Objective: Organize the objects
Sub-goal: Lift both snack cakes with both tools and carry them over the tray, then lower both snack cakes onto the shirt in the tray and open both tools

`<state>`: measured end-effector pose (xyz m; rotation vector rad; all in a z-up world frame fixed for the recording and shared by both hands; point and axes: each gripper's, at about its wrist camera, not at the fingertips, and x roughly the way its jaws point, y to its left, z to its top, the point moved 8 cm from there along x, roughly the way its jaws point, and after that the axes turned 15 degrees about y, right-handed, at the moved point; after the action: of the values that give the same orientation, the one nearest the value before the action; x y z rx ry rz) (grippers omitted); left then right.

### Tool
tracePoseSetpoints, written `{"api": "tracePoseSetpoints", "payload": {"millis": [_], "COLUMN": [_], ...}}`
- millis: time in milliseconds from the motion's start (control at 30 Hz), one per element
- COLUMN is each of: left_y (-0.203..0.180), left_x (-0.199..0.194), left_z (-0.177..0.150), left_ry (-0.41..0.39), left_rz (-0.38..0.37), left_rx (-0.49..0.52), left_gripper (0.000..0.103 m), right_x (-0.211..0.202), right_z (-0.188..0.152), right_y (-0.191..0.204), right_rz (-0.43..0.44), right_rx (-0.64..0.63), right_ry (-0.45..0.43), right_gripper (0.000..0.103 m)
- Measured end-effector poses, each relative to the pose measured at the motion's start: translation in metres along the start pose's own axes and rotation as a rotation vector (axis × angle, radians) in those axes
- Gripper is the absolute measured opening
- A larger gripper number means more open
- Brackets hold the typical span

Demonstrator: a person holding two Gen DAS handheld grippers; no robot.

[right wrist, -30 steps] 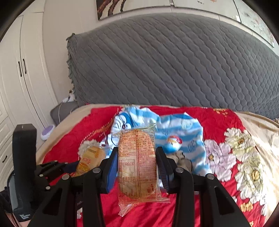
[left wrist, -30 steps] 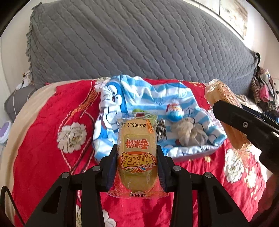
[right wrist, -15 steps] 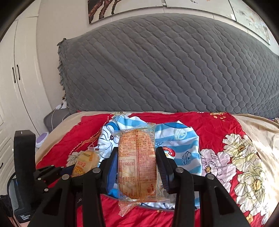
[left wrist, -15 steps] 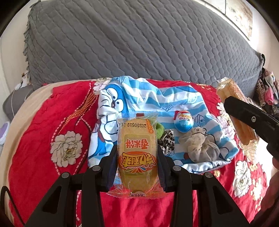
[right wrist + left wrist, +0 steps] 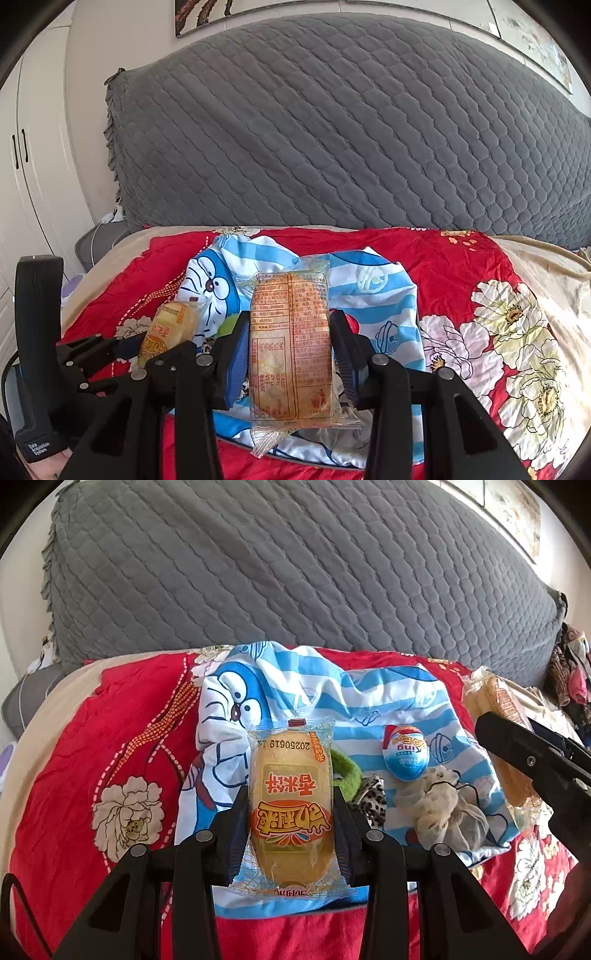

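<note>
My left gripper (image 5: 290, 812) is shut on a yellow wrapped cake (image 5: 291, 805), held upright above the near edge of a blue-and-white striped Doraemon cloth (image 5: 280, 686) spread on the bed. My right gripper (image 5: 290, 343) is shut on a second wrapped cake (image 5: 290, 347), label side facing me, also above the cloth (image 5: 373, 291). On the cloth lie a blue Kinder egg (image 5: 405, 753), a green hair tie (image 5: 345, 771), a leopard scrunchie (image 5: 371, 803) and a beige scrunchie (image 5: 443, 812). The right gripper's cake (image 5: 495, 716) shows at the right of the left wrist view.
The bed has a red floral quilt (image 5: 110, 768) and a grey quilted headboard (image 5: 295, 572). A pile of clothes (image 5: 569, 672) lies at the far right. White wardrobe doors (image 5: 22, 177) stand on the left.
Both grippers have moved closer to the cloth and lower, each still holding its cake. The cloth and its objects look larger and nearer.
</note>
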<state>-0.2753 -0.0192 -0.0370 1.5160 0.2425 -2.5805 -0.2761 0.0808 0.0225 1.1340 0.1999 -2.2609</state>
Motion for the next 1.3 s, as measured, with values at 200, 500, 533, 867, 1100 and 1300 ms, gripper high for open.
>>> {"api": "tracePoseSetpoints", "payload": {"millis": [200, 500, 533, 867, 1100, 1300], "left_y": [0.003, -0.004, -0.004, -0.002, 0.004, 0.009], "left_x": [0.009, 0.017, 0.020, 0.044, 0.053, 0.062], "left_z": [0.007, 0.024, 0.026, 0.030, 0.030, 0.031], "left_ry": [0.001, -0.011, -0.008, 0.030, 0.042, 0.058], "left_rz": [0.000, 0.009, 0.008, 0.032, 0.048, 0.051], "left_rx": [-0.007, 0.023, 0.025, 0.030, 0.039, 0.037], "left_gripper": [0.041, 0.041, 0.041, 0.041, 0.041, 0.041], "right_x": [0.012, 0.033, 0.035, 0.074, 0.085, 0.098], "right_z": [0.000, 0.004, 0.004, -0.008, -0.010, -0.015], "right_y": [-0.001, -0.005, -0.005, -0.003, -0.006, -0.005], "right_rz": [-0.017, -0.018, -0.018, -0.022, -0.031, -0.033], "right_rx": [0.003, 0.013, 0.016, 0.021, 0.026, 0.016], "right_ry": [0.014, 0.045, 0.048, 0.115, 0.129, 0.159], "right_gripper": [0.043, 0.043, 0.043, 0.042, 0.042, 0.042]}}
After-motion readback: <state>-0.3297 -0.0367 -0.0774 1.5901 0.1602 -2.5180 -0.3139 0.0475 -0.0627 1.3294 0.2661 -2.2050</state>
